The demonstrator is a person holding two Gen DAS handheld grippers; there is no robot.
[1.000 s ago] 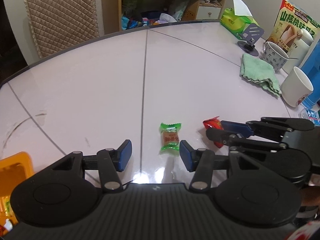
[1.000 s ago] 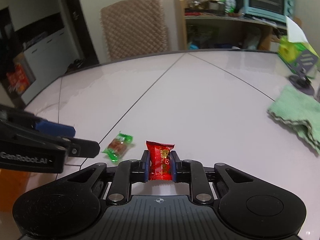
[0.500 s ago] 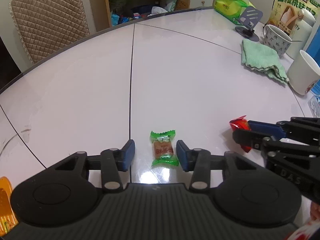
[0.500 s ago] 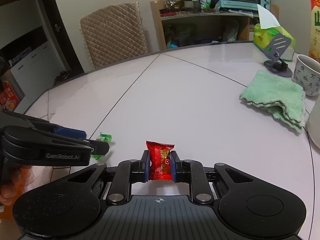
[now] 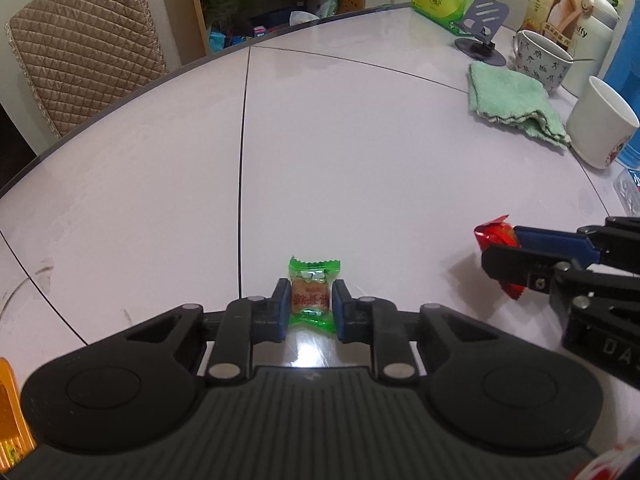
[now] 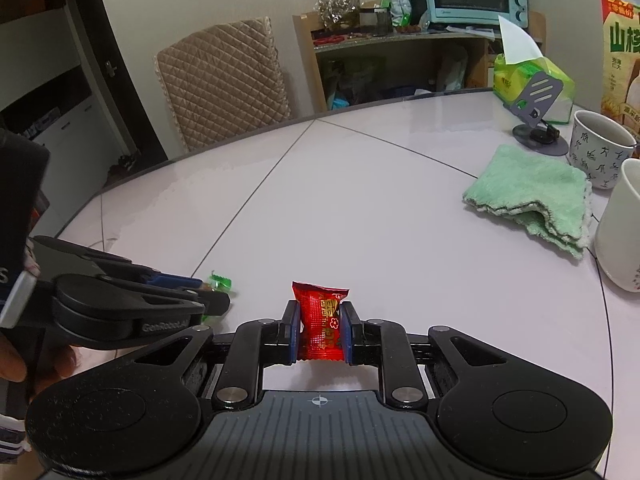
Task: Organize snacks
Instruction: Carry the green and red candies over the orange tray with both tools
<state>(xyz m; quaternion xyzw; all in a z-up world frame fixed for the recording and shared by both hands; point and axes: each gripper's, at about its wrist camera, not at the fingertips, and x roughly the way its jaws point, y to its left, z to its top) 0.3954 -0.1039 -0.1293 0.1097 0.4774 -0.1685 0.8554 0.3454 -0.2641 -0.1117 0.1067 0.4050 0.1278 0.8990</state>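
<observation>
My left gripper (image 5: pixel 310 306) is shut on a green-wrapped candy (image 5: pixel 311 298) that rests on the pale table (image 5: pixel 360 160). The candy's green tip also shows in the right wrist view (image 6: pixel 219 281), beside the left gripper (image 6: pixel 212 300). My right gripper (image 6: pixel 320 330) is shut on a red candy packet (image 6: pixel 321 328) and holds it above the table. In the left wrist view the right gripper (image 5: pixel 500 252) sits at the right with the red packet (image 5: pixel 494 234) sticking out of its fingers.
A folded green cloth (image 5: pixel 512 100), a white mug (image 5: pixel 600 128), a patterned mug (image 5: pixel 540 58), a phone stand (image 5: pixel 482 24), a tissue pack (image 5: pixel 440 0) and a snack box (image 5: pixel 576 4) stand at the right. An orange container (image 5: pixel 10 412) is at the left edge. A padded chair (image 5: pixel 84 40) stands behind the table.
My left gripper moved forward around the green candy and shut on it. My right gripper kept hold of the red packet and swung to the right.
</observation>
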